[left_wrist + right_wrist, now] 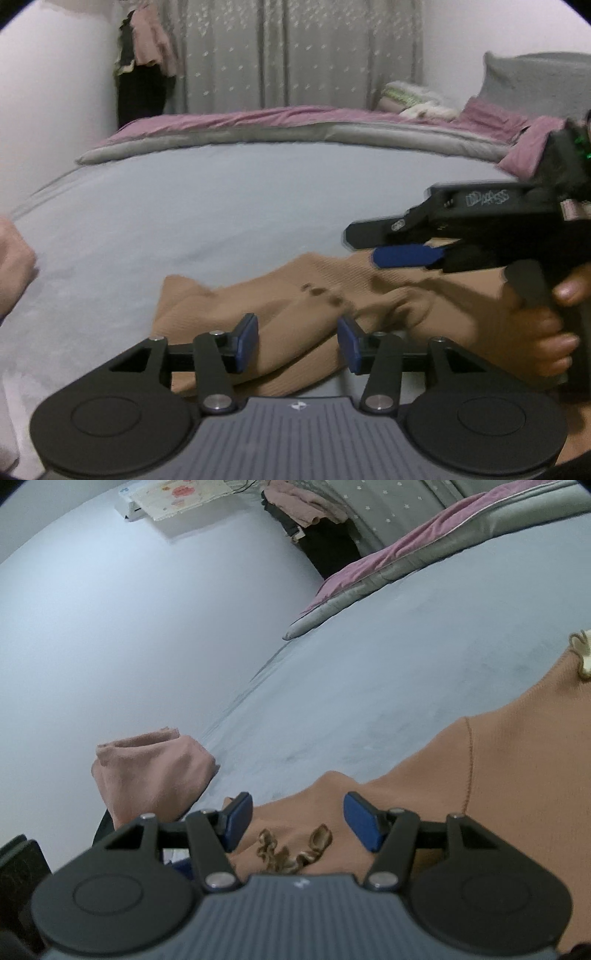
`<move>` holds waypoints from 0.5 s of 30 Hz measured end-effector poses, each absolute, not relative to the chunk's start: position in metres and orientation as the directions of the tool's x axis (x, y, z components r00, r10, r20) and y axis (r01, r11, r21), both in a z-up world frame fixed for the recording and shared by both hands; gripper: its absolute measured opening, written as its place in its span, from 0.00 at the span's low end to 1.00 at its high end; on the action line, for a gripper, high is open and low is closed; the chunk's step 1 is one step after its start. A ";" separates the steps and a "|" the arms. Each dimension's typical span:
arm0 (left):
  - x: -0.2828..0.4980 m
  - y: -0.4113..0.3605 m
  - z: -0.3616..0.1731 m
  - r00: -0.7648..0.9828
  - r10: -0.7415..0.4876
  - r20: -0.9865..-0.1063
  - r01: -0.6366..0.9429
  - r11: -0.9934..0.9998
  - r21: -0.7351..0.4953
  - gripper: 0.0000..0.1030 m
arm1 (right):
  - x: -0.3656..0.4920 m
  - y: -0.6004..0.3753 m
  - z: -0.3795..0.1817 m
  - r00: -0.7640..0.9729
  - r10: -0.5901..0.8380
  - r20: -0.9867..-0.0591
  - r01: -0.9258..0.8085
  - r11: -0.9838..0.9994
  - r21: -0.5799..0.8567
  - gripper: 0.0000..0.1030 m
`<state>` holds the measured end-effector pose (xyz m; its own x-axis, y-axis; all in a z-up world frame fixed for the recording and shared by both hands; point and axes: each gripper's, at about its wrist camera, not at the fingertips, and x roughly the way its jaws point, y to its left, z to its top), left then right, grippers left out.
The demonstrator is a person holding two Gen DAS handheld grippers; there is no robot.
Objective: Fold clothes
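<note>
Left wrist view: left gripper (pixel 298 341) low over tan ribbed garment (pixel 295 295), jaws apart, nothing between blue pads (pixel 248 341). Garment rumpled on pale blue bedsheet (pixel 184 206), near front edge of bed. Right gripper (pixel 373 245) in from the right, just above same garment, held in person's right hand (pixel 554 328); fingers seen side-on, gap between them not determinable from this angle. Pink-and-grey duvet (pixel 295 125) bunched along far side, grey curtain (pixel 295 51) behind.

Right wrist view: right gripper (pixel 298 821) jaws apart, empty, over tan garment (pixel 498 775) beside its brown frilled trim (pixel 291 853). Folded pink cloth (pixel 147 768) at left edge of sheet (pixel 369 686), well apart.
</note>
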<state>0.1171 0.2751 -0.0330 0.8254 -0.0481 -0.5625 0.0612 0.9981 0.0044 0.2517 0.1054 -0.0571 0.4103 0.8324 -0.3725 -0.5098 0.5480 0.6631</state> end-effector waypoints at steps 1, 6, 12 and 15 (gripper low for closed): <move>0.117 0.277 -0.033 0.826 -0.039 -0.562 0.055 0.998 0.012 0.45 | 0.252 0.104 -0.058 0.408 0.835 -0.369 -0.509 0.543 0.668 0.56; 0.113 0.283 -0.030 0.827 -0.035 -0.561 0.052 0.999 0.014 0.45 | 0.250 0.103 -0.055 0.353 0.878 -0.324 -0.546 0.475 0.690 0.52; 0.112 0.290 -0.032 0.799 -0.049 -0.599 0.076 0.997 0.019 0.45 | 0.249 0.121 -0.063 0.253 0.913 -0.320 -0.579 0.408 0.706 0.45; 0.114 0.291 -0.037 0.782 -0.041 -0.622 0.072 0.997 0.025 0.45 | 0.253 0.131 -0.072 0.230 0.914 -0.335 -0.570 0.405 0.714 0.45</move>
